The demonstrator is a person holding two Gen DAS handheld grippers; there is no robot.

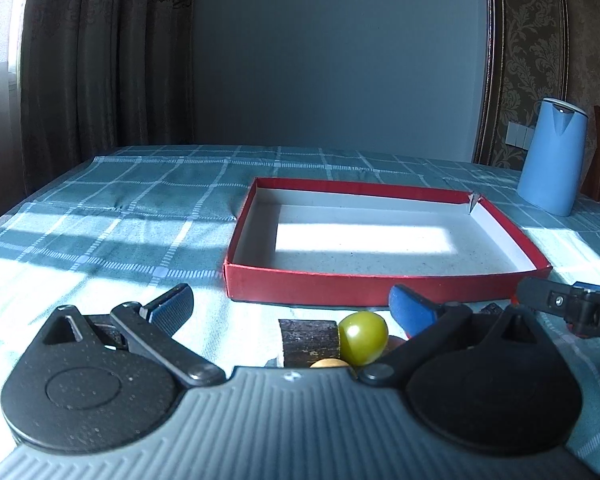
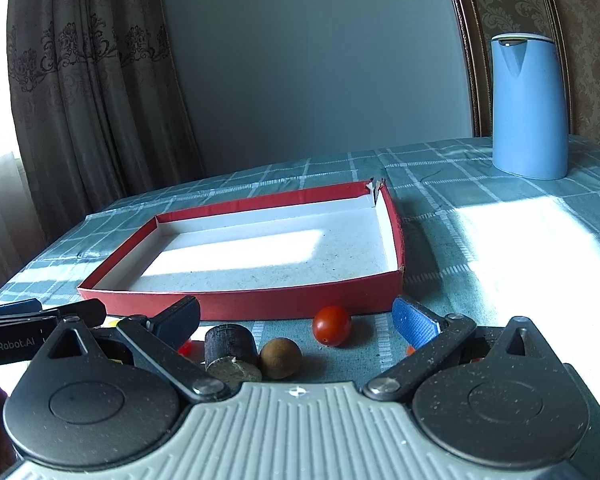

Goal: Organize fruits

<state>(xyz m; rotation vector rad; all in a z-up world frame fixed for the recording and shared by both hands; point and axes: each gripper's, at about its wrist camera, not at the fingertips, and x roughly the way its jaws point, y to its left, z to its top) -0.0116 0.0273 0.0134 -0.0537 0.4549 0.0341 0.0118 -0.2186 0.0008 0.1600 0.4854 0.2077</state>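
Note:
A shallow red box (image 1: 372, 286) (image 2: 260, 302) with a white inside lies empty on the checked tablecloth. In the left wrist view my left gripper (image 1: 290, 306) is open just short of the box's near wall, with a green round fruit (image 1: 363, 337), a dark stubby cylinder (image 1: 308, 342) and part of a tan fruit (image 1: 330, 363) between its fingers. In the right wrist view my right gripper (image 2: 296, 316) is open over a red cherry tomato (image 2: 332, 325), a brown round fruit (image 2: 280, 357) and a dark cylinder (image 2: 230, 346). Nothing is held.
A tall blue kettle (image 1: 552, 156) (image 2: 528, 104) stands at the table's far right. Dark curtains hang at the back left, a grey wall behind. The other gripper (image 1: 572, 308) (image 2: 32, 326) shows at the edge of each view. Small red and yellow bits (image 2: 186, 347) lie left of the cylinder.

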